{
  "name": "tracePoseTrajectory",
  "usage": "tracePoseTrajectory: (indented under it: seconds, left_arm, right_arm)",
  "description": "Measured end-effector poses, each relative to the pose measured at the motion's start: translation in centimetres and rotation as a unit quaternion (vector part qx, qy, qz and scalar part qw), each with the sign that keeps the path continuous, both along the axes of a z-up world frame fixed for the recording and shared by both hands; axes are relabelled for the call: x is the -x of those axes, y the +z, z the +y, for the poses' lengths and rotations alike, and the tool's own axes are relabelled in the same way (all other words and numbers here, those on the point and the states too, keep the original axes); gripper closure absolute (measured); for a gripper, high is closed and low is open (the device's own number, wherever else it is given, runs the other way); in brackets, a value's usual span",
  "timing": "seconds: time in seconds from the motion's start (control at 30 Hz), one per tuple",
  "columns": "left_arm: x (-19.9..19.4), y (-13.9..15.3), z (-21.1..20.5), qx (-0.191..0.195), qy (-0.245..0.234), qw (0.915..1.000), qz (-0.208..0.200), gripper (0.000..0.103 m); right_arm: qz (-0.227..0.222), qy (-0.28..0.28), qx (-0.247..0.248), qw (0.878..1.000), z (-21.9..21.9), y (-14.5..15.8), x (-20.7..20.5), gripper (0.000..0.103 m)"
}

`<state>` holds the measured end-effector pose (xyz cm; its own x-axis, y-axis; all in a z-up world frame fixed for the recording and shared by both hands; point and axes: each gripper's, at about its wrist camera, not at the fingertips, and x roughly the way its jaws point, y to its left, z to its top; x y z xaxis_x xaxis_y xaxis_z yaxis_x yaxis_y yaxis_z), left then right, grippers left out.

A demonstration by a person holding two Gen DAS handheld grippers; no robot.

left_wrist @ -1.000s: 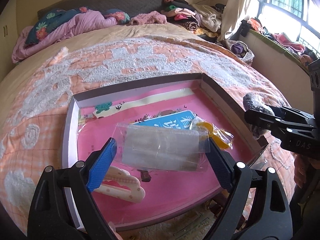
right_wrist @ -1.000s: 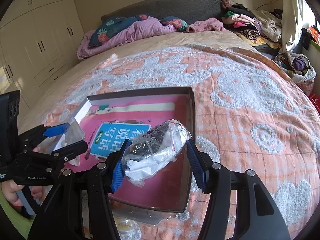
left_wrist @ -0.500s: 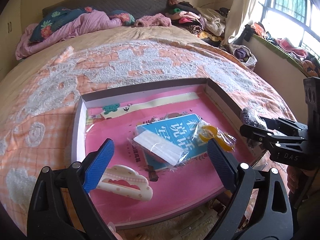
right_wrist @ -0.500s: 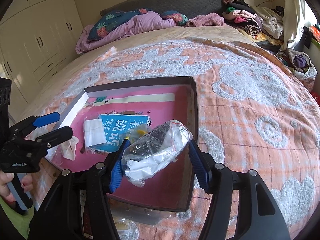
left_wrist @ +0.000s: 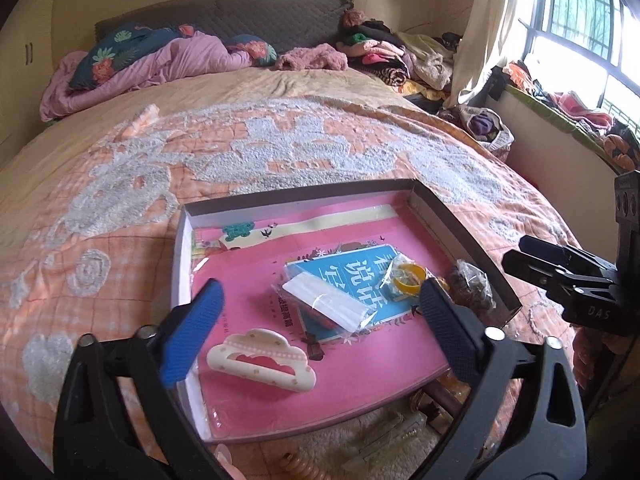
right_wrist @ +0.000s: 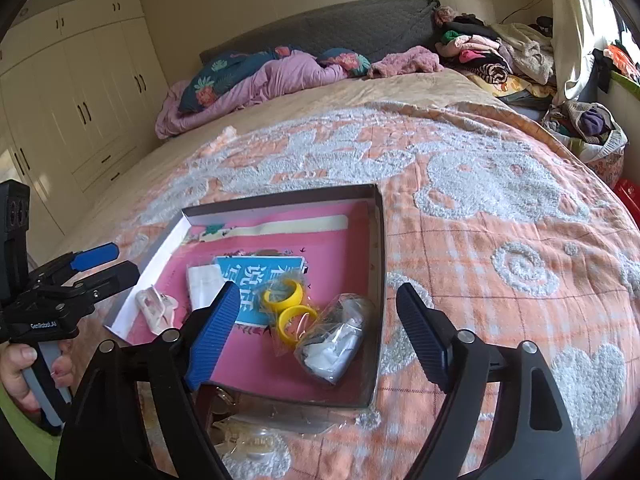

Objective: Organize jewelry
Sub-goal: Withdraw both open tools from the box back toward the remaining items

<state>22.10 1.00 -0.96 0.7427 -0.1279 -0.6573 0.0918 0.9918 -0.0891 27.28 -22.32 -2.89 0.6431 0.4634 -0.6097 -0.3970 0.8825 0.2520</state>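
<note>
Left wrist view: the left gripper (left_wrist: 320,318) gapes wide, holding nothing, over one shallow box (left_wrist: 460,228) with a glossy pink floor. Inside lie one cream cloud-shaped hair clip (left_wrist: 262,360), one flat clear packet (left_wrist: 326,308) and one blue booklet (left_wrist: 348,276).

Right wrist view: the right gripper (right_wrist: 318,328) is wide, empty. Two yellow rings (right_wrist: 290,304) in crinkly plastic touch one clear bead bag (right_wrist: 336,338) by the box's right wall.

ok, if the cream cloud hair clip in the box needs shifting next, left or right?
Left, probably. The left gripper is open, with the hair clip just ahead by its left finger. For the right gripper, also open, the clip lies across the box, beyond the yellow rings.
</note>
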Motion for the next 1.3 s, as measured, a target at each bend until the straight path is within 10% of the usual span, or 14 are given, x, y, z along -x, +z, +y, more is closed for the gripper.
tracePoseTrajectory:
  seconds: [1.3]
  left_arm:
    - [6.7,4.9,2.0,0.029,0.024,0.9977,-0.057,0.010]
  right_arm:
    - [-0.055,0.023,-0.054,0.997,-1.0,6.2,9.1,0.016]
